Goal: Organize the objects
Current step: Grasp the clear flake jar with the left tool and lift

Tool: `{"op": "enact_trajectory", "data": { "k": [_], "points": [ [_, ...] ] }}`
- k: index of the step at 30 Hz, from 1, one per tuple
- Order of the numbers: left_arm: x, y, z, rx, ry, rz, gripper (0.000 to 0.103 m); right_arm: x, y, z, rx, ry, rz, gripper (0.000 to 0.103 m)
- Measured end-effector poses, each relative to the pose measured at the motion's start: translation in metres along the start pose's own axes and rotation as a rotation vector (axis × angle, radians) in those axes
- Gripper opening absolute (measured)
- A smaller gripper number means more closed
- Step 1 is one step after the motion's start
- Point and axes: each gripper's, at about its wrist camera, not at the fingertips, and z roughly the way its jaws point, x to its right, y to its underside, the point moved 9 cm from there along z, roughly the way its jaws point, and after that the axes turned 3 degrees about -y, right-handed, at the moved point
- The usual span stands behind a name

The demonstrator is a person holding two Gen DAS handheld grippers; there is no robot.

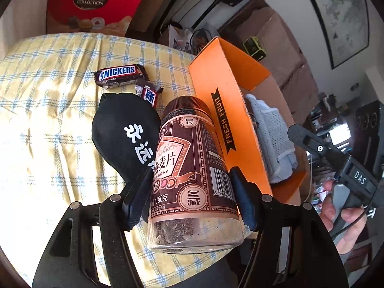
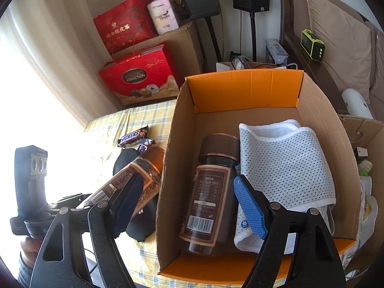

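My left gripper is shut on a brown oat-flake jar, lying between its pads just left of the orange cardboard box; the jar also shows in the right wrist view. A black eye mask lies under it, with two Snickers bars beyond. My right gripper is open above the box, over a second brown jar lying inside beside a white mesh cloth.
The yellow checked tablecloth covers the table. Red gift bags and a cardboard carton stand behind it. A sofa with a green device is at the right.
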Motion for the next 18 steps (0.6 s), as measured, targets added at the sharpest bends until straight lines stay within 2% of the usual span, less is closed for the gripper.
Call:
{"op": "enact_trajectory", "data": {
  "k": [9, 18],
  "points": [
    [-0.01, 0.029, 0.008, -0.064, -0.065, 0.066, 0.062, -0.023, 0.004, 0.01, -0.022, -0.014, -0.037, 0.08],
    [-0.006, 0.014, 0.03, -0.077, -0.134, 0.073, 0.064, -0.033, 0.003, 0.013, -0.029, -0.017, -0.057, 0.08]
  ]
}}
